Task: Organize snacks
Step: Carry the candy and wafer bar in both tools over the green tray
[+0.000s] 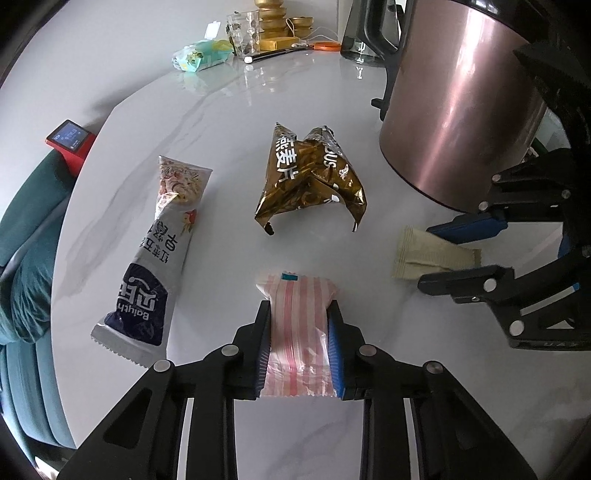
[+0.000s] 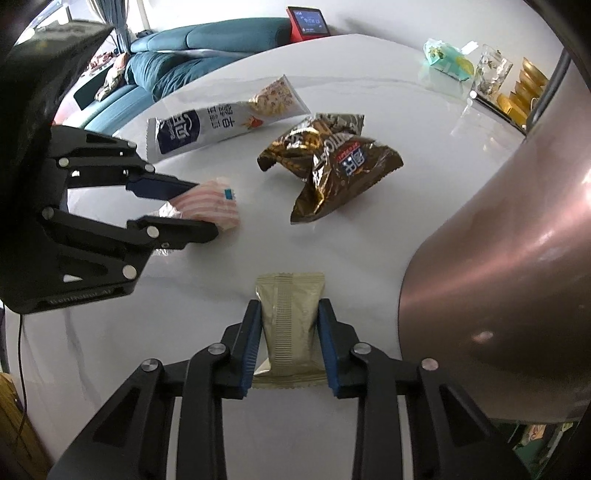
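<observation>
On the white marble table (image 1: 236, 122), my left gripper (image 1: 300, 310) is shut on a pink-and-white striped snack packet (image 1: 297, 325), squeezing its sides. The right wrist view shows that packet (image 2: 216, 206) and the left gripper (image 2: 205, 206) from the side. My right gripper (image 2: 289, 308) is shut on a flat beige packet (image 2: 290, 328); in the left wrist view the beige packet (image 1: 424, 258) lies between the right gripper's (image 1: 430, 254) fingers. A crumpled gold-brown bag (image 1: 310, 177) and a long white-and-navy snack pack (image 1: 162, 258) lie beyond.
A tall copper-coloured cylindrical bin (image 1: 458, 110) stands at the right, close to the right gripper. At the table's far side are a glass (image 1: 243, 33), a green pouch (image 1: 201, 55), gold items and scissors. A teal sofa (image 1: 22, 236) and a red-cased screen (image 1: 70, 138) lie past the left edge.
</observation>
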Available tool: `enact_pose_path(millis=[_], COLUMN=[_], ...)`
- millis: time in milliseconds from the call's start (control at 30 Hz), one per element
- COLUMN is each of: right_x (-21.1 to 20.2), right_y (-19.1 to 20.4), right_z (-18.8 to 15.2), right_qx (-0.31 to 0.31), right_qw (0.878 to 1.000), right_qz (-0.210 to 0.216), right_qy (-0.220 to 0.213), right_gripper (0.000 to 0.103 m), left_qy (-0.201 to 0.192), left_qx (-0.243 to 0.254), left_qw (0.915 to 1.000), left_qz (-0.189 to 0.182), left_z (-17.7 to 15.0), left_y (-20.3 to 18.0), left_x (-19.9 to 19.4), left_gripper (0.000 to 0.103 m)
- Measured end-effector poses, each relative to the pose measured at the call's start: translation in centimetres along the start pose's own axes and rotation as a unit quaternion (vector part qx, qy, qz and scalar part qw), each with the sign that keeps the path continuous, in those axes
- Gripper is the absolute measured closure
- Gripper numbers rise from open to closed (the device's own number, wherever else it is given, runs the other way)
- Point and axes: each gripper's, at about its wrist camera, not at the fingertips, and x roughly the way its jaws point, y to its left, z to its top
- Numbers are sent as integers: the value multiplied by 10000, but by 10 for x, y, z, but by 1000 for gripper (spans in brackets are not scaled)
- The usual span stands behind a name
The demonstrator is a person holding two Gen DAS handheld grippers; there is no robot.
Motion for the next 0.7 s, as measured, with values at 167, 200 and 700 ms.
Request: enact_pose_path(millis=[167, 200, 700], right_x=[-11, -15, -77], right_y=[2, 4, 53], right_z=[2, 2, -10], right_qx=[48, 61, -99], right_qw=[9999, 9998, 9976], right_qz=[-24, -17, 176], right_qy=[-129, -171, -661], right_gripper=[99, 99, 99], left_qy=[-106, -142, -434], left_qx=[-98, -132, -860], left_qw=[9999, 9998, 9953], left_qz=[19, 20, 127], left_z=[-3, -4, -45], left_y=[1, 2, 11], left_x=[-12, -16, -82], left_gripper=[80, 80, 80])
